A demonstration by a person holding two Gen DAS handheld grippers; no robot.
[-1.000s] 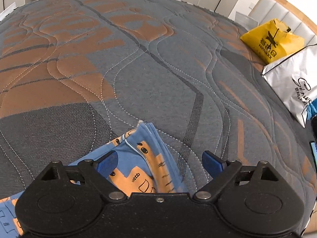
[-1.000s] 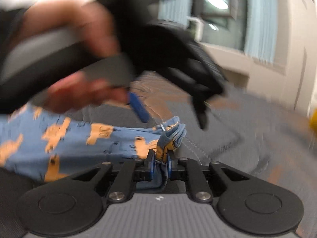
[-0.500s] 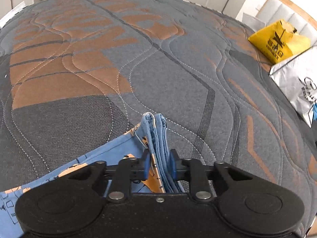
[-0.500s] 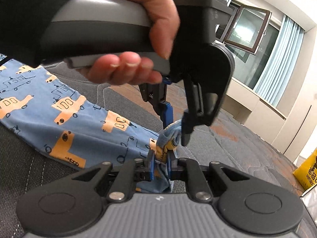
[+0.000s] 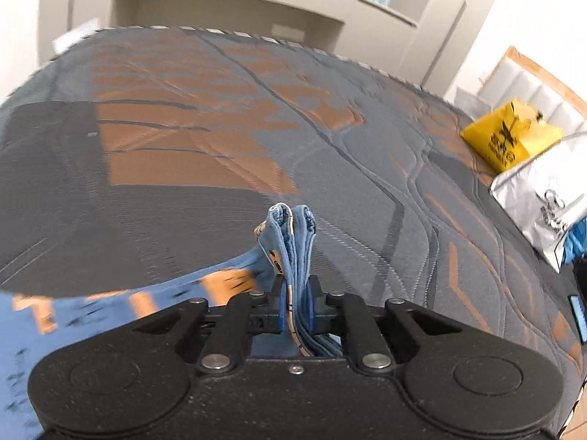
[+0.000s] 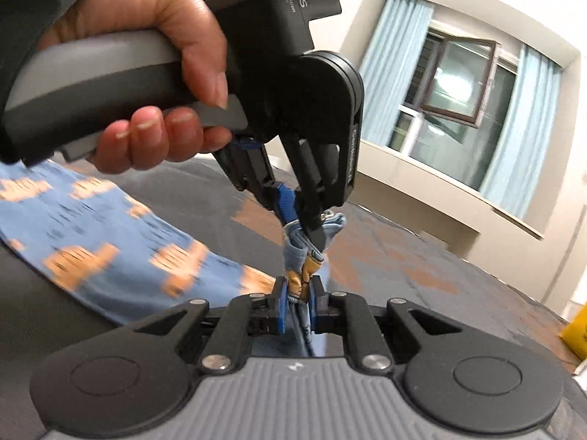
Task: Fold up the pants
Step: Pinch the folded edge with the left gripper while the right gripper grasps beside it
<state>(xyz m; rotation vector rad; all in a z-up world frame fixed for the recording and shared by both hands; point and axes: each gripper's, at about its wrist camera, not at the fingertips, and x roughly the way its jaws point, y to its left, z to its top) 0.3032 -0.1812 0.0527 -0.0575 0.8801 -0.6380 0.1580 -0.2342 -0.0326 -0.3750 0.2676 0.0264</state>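
Observation:
The pants are blue with orange prints and lie on the grey and orange mattress. My left gripper is shut on a bunched edge of the pants, which sticks up between the pads. My right gripper is shut on the same end of the pants, just below the left gripper, which shows here held in a hand. The cloth trails off to the left, lifted off the mattress near both grippers.
A yellow bag and a silver-white bag lie at the mattress's right edge. A wall with a window and pale blue curtains stands beyond the far side. A white cabinet is behind the bed.
My left gripper closed on the pants edge a second ago and both grippers have since lifted the cloth end upward. The right gripper stayed shut throughout.

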